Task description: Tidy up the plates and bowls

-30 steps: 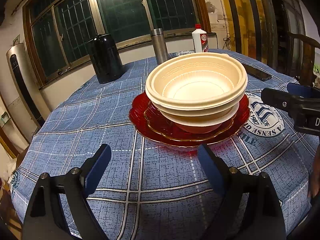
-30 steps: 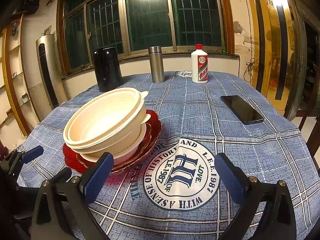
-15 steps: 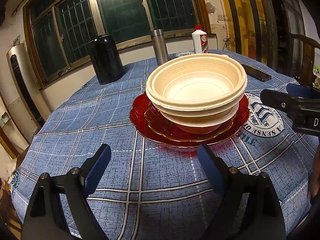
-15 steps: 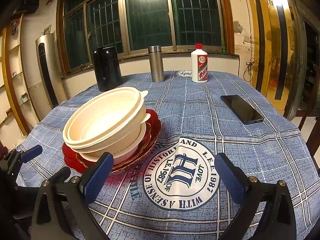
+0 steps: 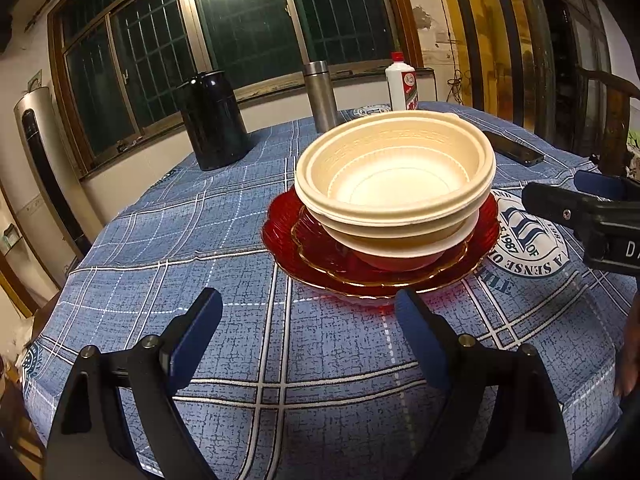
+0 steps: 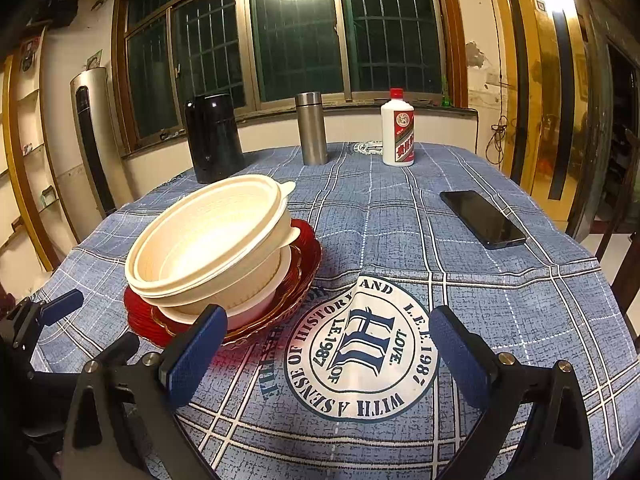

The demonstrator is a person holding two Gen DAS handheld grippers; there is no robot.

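Holding both claws wide and empty, left claw (image 5: pixel 308 344) and right claw (image 6: pixel 324 350), I see the cream bowls (image 5: pixel 394 178) nested on the red plates (image 5: pixel 288 236) mid-bench (image 5: pixel 168 240); the stack sits just ahead of the left claw. I judge the bowls light and thin-walled, so I'd pinch a rim gently; the plates look glassy, slippery and breakable, best taken at the edge.

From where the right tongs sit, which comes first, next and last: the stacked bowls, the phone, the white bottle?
In the right wrist view:
1. Stacked bowls, just ahead on the left, near the right tongs.
2. Phone, farther out on the right.
3. White bottle, at the table's far edge by the window.
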